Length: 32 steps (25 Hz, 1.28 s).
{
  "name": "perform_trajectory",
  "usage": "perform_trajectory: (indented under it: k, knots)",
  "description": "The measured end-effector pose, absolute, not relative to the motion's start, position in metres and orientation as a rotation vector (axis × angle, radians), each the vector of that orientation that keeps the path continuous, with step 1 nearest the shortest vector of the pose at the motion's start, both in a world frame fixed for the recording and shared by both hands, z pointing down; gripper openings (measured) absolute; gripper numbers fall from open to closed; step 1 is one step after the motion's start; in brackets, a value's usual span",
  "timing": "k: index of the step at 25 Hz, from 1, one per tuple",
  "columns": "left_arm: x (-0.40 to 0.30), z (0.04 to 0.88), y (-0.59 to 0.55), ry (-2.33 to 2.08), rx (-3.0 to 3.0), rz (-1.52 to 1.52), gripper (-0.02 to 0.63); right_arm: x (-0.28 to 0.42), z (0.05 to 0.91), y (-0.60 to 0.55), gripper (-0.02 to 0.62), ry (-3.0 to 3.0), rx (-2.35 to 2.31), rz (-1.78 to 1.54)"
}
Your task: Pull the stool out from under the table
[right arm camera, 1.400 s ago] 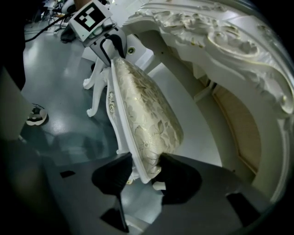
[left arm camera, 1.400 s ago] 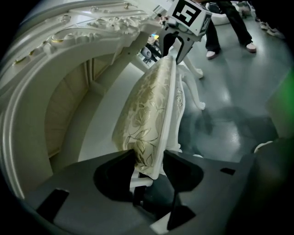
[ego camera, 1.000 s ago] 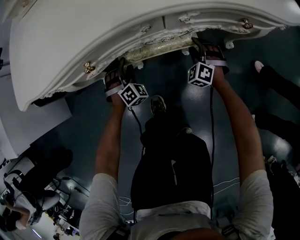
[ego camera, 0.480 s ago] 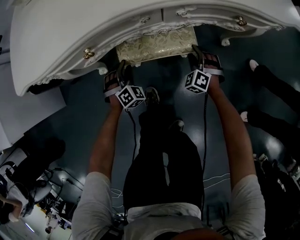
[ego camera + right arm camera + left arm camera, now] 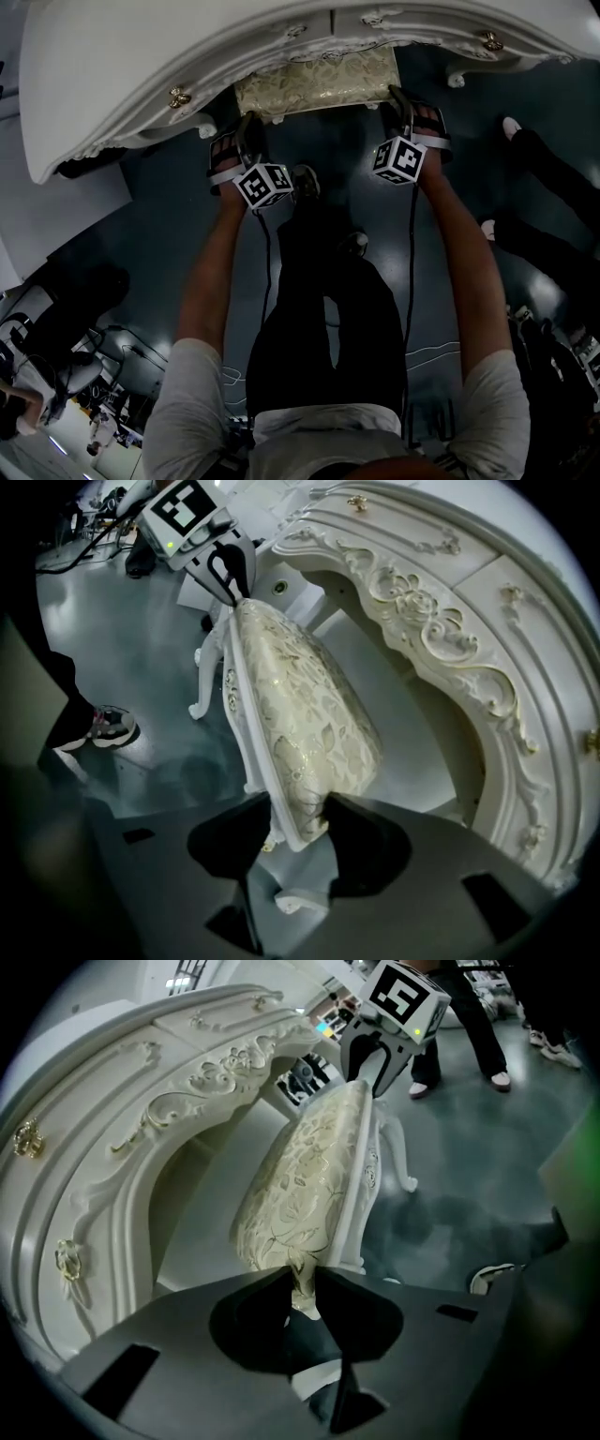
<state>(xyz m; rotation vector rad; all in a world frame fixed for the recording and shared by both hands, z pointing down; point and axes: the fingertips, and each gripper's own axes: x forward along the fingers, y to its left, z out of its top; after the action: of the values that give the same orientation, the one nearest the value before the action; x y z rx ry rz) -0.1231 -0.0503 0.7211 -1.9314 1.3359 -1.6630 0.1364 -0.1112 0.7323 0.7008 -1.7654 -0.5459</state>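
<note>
My left gripper (image 5: 302, 1290) has just been closing and now pinches one end corner of the stool (image 5: 309, 1171) by its cushion. My right gripper (image 5: 292, 832) is clamped on the other end, jaws on the white frame and cushion edge. The stool is rectangular with its cream floral cushion facing up. Its long axis runs side to side from one gripper to the other, parallel to the table front. It stands on the dark floor (image 5: 169, 234), near long edge out past the table front, far part under it. Beyond, the white carved table (image 5: 141, 66) with gold knobs (image 5: 178, 96) arches over it.
</note>
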Motion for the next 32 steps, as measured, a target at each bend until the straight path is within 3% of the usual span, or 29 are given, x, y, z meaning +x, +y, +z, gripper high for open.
perform_trajectory:
  k: [6, 9, 12, 16, 25, 32]
  knots:
    - [-0.129, 0.721, -0.032, 1.396, -1.952, -1.658, 0.071, 0.139, 0.732, -0.11, 0.204, -1.769, 0.685, -0.538]
    - [-0.138, 0.726, -0.031, 1.68, -2.244, -1.532, 0.234, 0.138, 0.732, -0.112, 0.204, -1.78, 0.688, -0.541]
    - [-0.144, 0.726, -0.042, 1.987, -2.542, -1.3, 0.278, 0.136, 0.732, -0.112, 0.204, -1.794, 0.678, -0.552]
    - [-0.133, 0.735, -0.054, 1.969, -2.804, -1.227, 0.291, 0.136, 0.732, -0.111, 0.204, -1.806, 0.677, -0.538]
    - [-0.134, 0.736, -0.057, 2.054, -2.659, -1.316, 0.288, 0.137, 0.732, -0.111, 0.204, -1.774, 0.708, -0.493]
    - [-0.136, 0.734, -0.054, 2.057, -2.66, -1.326, 0.244, 0.138, 0.732, -0.108, 0.199, -1.767, 0.719, -0.476]
